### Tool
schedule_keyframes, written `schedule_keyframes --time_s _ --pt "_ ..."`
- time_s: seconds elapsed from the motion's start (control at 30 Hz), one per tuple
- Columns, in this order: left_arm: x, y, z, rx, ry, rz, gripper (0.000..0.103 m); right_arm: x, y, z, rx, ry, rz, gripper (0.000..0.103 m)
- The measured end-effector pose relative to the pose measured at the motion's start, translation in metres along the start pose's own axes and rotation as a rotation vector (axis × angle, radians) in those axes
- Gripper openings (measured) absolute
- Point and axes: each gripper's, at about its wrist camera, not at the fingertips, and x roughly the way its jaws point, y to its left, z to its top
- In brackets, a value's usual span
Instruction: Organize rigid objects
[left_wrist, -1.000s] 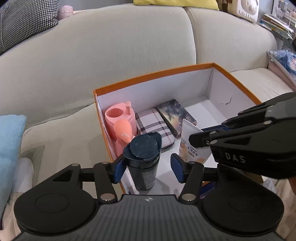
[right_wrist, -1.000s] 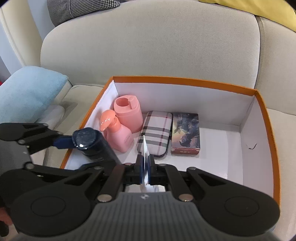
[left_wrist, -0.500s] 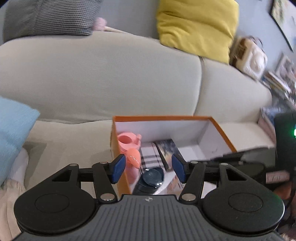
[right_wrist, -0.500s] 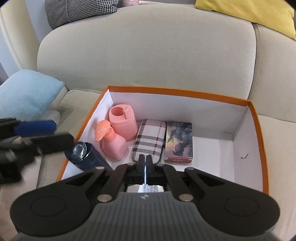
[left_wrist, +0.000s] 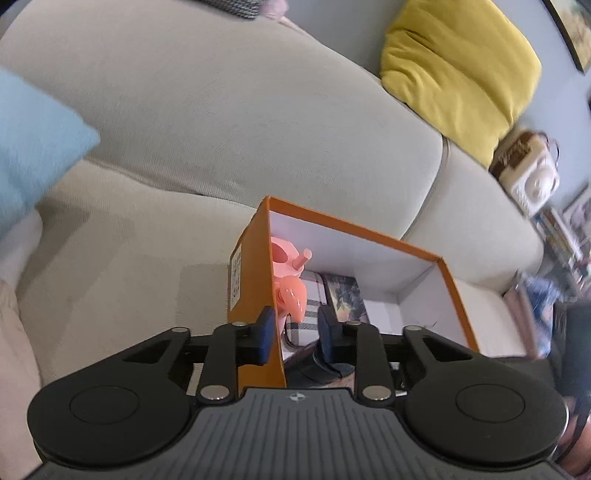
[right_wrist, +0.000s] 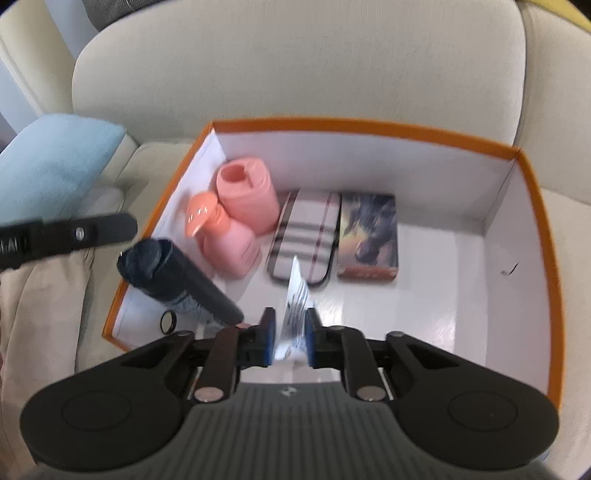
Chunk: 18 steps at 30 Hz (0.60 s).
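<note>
This is a home living room. A wide cream fabric sofa (left_wrist: 229, 122) fills both views, with a yellow cushion (left_wrist: 458, 70) propped on its back and a light blue cushion (right_wrist: 55, 162) at one end. A framed picture (left_wrist: 570, 29) hangs on the pale blue wall, and stacked books or magazines (left_wrist: 565, 229), blurred, sit past the sofa's far arm. An orange cardboard box (right_wrist: 369, 127) of personal items rests on the seat.

Box: orange-rimmed box (right_wrist: 532, 206) on a beige sofa (right_wrist: 295, 62).
Inside: two pink bottles (right_wrist: 229, 240), plaid case (right_wrist: 306, 225), picture box (right_wrist: 369, 236), dark flask (right_wrist: 177, 277) leaning.
Right gripper (right_wrist: 289, 338): jaws opening, thin packet (right_wrist: 293, 306) between them.
</note>
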Motion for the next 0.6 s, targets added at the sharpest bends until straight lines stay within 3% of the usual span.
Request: schedule_keyframes --time_s 0.1,0.3,0.6 --pt "0.002 0.007 0.001 -0.03 0.007 -0.01 0.021 -0.001 0.004 0.002 -0.033 0.0 -0.001 0.008" --pt "0.006 0.013 -0.004 -0.043 0.02 -0.004 0.018 -0.007 0.011 0.01 -0.079 0.03 0.097 0.007" --pt "0.004 0.015 -0.005 -0.051 0.032 -0.018 0.018 0.007 0.016 0.011 0.073 0.094 0.176 0.007"
